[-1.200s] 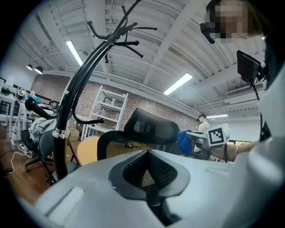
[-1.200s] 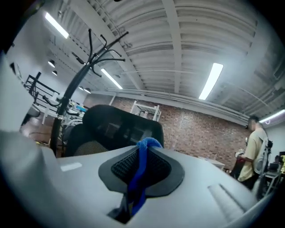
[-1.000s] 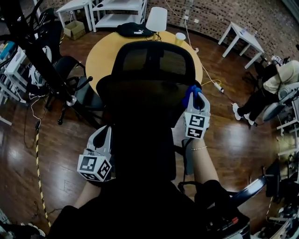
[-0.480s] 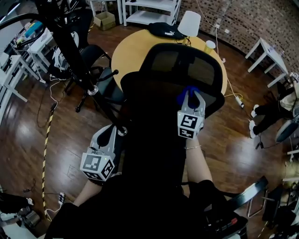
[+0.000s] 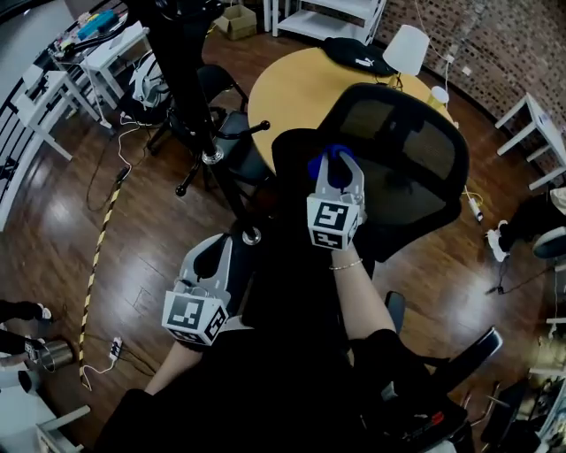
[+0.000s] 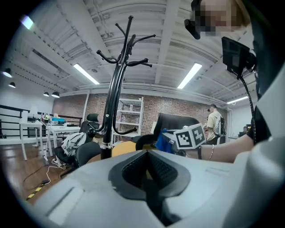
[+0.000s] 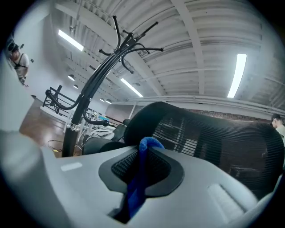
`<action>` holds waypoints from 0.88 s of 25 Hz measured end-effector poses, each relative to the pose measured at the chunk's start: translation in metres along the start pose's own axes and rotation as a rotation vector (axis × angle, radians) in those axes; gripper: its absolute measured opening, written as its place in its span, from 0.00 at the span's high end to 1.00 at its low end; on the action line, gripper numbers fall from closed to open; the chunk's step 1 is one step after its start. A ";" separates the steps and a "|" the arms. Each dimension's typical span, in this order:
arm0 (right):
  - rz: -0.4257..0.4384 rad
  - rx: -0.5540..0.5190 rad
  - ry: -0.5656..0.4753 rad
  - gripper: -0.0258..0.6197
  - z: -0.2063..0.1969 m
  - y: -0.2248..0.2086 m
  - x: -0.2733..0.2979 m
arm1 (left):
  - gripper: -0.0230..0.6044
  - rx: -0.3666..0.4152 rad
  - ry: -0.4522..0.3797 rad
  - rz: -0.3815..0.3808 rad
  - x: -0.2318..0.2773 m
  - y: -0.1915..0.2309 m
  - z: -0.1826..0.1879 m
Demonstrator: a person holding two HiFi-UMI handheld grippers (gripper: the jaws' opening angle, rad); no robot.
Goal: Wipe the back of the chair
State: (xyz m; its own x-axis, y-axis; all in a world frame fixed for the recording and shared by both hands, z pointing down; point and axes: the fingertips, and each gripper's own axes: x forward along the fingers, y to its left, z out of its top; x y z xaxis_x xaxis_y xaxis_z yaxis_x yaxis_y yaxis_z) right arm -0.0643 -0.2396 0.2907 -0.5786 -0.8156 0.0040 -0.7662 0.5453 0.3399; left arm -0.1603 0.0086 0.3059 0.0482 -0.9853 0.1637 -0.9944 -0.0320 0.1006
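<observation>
Your left claw [image 5: 215, 255] sits low, jaws together & empty, well off the chair. Right claw [image 5: 340, 170] is clamped on the blue cloth [image 7: 141, 169]. The chair back [image 5: 416, 164] lies just ahead & right of it. Right's nearer, so prob. sweep rightward.

chair [image 5: 416, 168] before table [image 5: 292, 88], coat stand [image 5: 190, 71] left of chair

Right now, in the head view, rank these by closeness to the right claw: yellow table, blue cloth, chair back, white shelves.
1. Blue cloth, pinched in the right claw.
2. Chair back, just beyond it.
3. Yellow table, behind the chair.
4. White shelves, at the far wall.
</observation>
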 end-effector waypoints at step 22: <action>-0.486 0.028 0.251 0.91 -0.140 -0.254 -0.197 | 0.95 0.015 0.138 -0.382 0.060 -0.120 -0.054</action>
State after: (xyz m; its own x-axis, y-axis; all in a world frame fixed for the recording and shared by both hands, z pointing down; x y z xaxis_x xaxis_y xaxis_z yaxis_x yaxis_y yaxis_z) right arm 0.2836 -0.2450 0.3355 -0.0739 -0.9942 0.0786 -0.9379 0.0960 0.3334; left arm -0.0329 -0.0372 0.3570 0.4254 -0.8706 0.2473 -0.9038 -0.3945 0.1657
